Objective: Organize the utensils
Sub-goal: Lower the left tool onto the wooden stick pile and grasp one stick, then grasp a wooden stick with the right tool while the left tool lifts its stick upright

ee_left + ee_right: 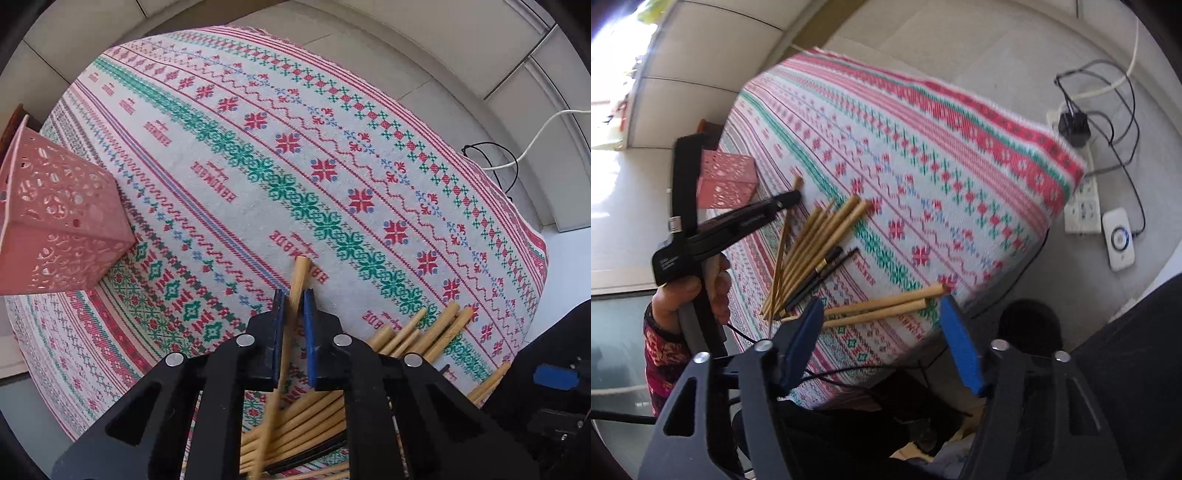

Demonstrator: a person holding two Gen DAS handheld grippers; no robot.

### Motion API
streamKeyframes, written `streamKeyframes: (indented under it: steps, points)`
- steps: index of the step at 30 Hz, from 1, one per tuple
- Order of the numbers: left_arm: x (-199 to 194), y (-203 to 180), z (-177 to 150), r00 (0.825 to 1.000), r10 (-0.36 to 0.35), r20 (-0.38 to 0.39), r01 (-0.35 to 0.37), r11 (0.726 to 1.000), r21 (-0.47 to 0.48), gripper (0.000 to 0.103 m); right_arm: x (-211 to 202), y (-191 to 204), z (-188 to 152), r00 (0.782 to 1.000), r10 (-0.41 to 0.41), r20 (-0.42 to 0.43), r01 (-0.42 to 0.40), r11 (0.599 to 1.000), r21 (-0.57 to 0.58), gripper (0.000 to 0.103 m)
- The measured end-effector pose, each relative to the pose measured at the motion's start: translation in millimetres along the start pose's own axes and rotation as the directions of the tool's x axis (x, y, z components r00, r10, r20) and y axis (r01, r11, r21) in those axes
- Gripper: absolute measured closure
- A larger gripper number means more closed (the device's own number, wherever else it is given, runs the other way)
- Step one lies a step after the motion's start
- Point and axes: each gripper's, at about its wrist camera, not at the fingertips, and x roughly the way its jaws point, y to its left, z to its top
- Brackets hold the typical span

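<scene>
My left gripper is shut on one bamboo chopstick, held above the patterned tablecloth; the same gripper shows in the right wrist view with the stick in it. A pile of bamboo chopsticks lies below and right of it, also in the right wrist view, with dark thin sticks beside them. Two more bamboo sticks lie near the table's front edge. My right gripper is open and empty above them. A pink perforated holder stands at the left, also in the right wrist view.
The cloth-covered table ends at the right, with floor beyond. A white power strip, a black adapter, cables and a small white device lie on the floor to the right. A white cable runs past the table's far edge.
</scene>
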Motion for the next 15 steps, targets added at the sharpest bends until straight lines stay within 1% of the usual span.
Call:
streamKeyframes:
  steps: [1,3,5,6,8,9,11,12,13,15]
  points:
    - [-4,4,-5,0.999,0.020,0.036,-0.020,1.000,-0.004,0.096,5,2,-2,1.000,0.002,-0.013,-0.001,1.000,0.018,0.045]
    - [-21,17,-19,0.993,0.048,0.108,-0.046,0.999,-0.025,0.097,10,2,-5,1.000,-0.007,-0.019,0.008,0.998,0.055,0.051]
    - [-47,29,-36,0.980,0.066,0.186,-0.059,0.997,-0.046,0.097,14,0,-7,0.999,-0.026,-0.018,0.028,0.995,0.095,0.057]
    - [-62,34,-45,0.972,0.077,0.221,-0.066,0.996,-0.053,0.097,17,-2,-8,0.999,-0.034,-0.018,0.036,0.992,0.120,0.060]
    - [-94,41,-64,0.951,0.096,0.295,-0.079,0.994,-0.069,0.097,21,-6,-9,0.999,-0.048,-0.006,0.049,0.985,0.165,0.063]
    - [-110,46,-76,0.939,0.099,0.331,-0.075,0.994,-0.083,0.097,22,-7,-8,0.998,-0.060,0.001,0.059,0.982,0.179,0.066]
    - [-137,65,-97,0.917,0.100,0.386,-0.059,0.991,-0.116,0.097,25,-10,-8,0.996,-0.091,0.013,0.087,0.975,0.206,0.068]
    - [-147,71,-107,0.906,0.101,0.411,-0.052,0.990,-0.129,0.097,26,-11,-7,0.994,-0.105,0.021,0.097,0.970,0.221,0.068]
    - [-143,60,-109,0.898,0.103,0.427,-0.046,0.989,-0.142,0.097,27,-11,-6,0.993,-0.116,0.026,0.107,0.967,0.230,0.068]
    - [-153,72,-124,0.886,0.099,0.453,-0.022,0.985,-0.172,0.097,33,-14,-4,0.991,-0.129,0.019,0.121,0.962,0.244,0.072]
